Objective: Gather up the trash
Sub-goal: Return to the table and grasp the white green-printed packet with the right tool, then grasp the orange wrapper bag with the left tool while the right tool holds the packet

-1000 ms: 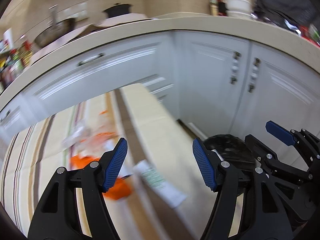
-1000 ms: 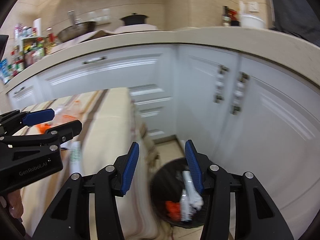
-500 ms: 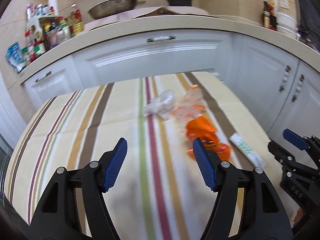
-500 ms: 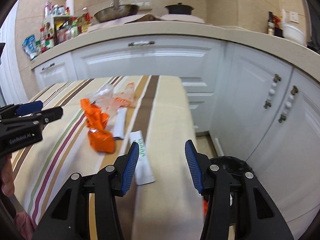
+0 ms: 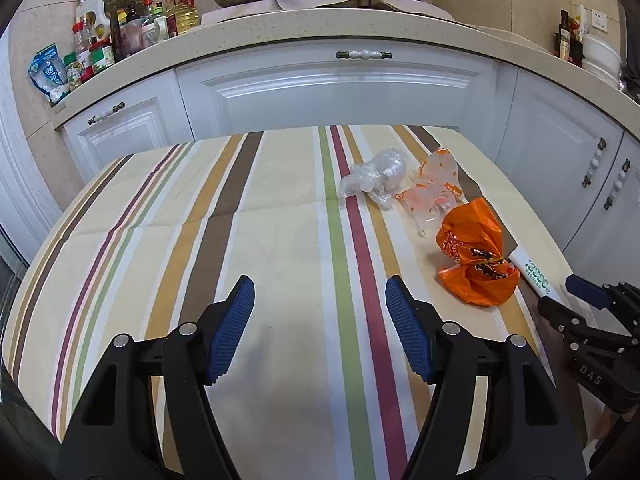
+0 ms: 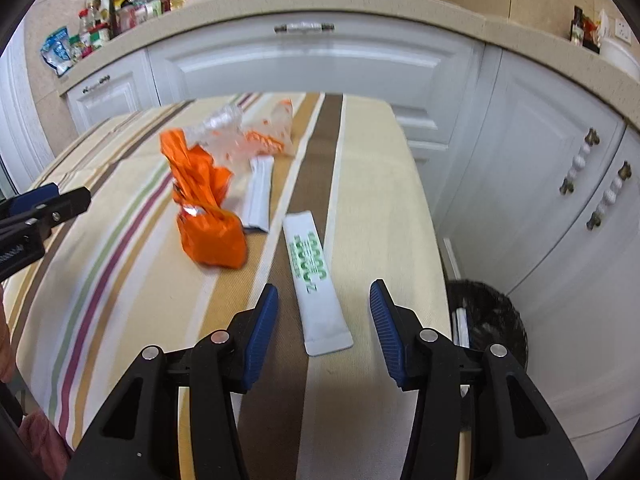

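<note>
Your striped tablecloth (image 5: 248, 216) covers the whole table, and all the trash sits along its right edge, with the black bin (image 6: 490, 316) on the floor just beyond that edge, already holding some pieces. Largest is the crumpled orange wrapper (image 6: 208, 224), near the right edge; behind it, toward the far right corner, lie an orange-printed clear bag (image 5: 434, 194) and a scrunched clear plastic bag (image 5: 372, 178). A plain white sachet (image 6: 259, 196) lies just beside the orange wrapper, and a white sachet with green print (image 6: 314, 280) lies nearest the edge. Your right gripper (image 6: 324, 320) hangs over that green-printed sachet, jaws apart and empty, the sachet's near end between them but not pinched. Your left gripper (image 5: 320, 328) is spread wide and empty over bare cloth, well apart from any trash. The sachet is flat, so your pads could slide over it or pinch the cloth, dragging the other pieces; nudging it sideways could tip it off the edge and past the bin
</note>
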{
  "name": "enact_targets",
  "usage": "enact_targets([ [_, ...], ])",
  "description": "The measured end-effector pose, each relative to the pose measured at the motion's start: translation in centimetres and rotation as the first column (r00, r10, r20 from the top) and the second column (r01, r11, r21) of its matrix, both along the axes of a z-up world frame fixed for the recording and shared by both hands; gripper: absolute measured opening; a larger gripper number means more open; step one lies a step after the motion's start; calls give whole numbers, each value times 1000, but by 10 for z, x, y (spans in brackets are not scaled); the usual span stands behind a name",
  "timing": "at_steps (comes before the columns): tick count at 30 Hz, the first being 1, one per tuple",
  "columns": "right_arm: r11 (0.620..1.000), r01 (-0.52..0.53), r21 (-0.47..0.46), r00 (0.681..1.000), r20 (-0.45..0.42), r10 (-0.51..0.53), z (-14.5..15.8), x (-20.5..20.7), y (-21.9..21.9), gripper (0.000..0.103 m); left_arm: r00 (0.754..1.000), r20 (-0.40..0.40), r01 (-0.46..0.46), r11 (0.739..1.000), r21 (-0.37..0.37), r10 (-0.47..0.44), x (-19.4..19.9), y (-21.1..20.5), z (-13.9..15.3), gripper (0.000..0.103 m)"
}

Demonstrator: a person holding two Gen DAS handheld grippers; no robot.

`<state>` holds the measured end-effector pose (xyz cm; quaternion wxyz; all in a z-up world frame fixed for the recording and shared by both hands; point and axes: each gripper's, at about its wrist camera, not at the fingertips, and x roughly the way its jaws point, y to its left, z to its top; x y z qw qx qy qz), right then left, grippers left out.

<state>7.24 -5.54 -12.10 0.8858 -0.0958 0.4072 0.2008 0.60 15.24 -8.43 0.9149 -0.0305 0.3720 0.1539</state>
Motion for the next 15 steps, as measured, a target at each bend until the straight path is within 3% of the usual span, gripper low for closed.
enact_targets([
  [3, 1000, 0, 18, 1000, -13, 0, -2, 0, -2, 45, 1000, -5, 11, 1000, -10, -11, 3, -3, -2, 67],
  [7, 999, -19, 37, 1000, -17, 20, -1, -1, -2, 24, 999, -18, 29, 999, -35, -30, 7, -10, -6, 67],
  [15, 998, -7, 57, 1000, 5, 6, 2, -1, -5, 23, 997, -4, 77, 995, -60, -77, 12, -30, -3, 75],
])
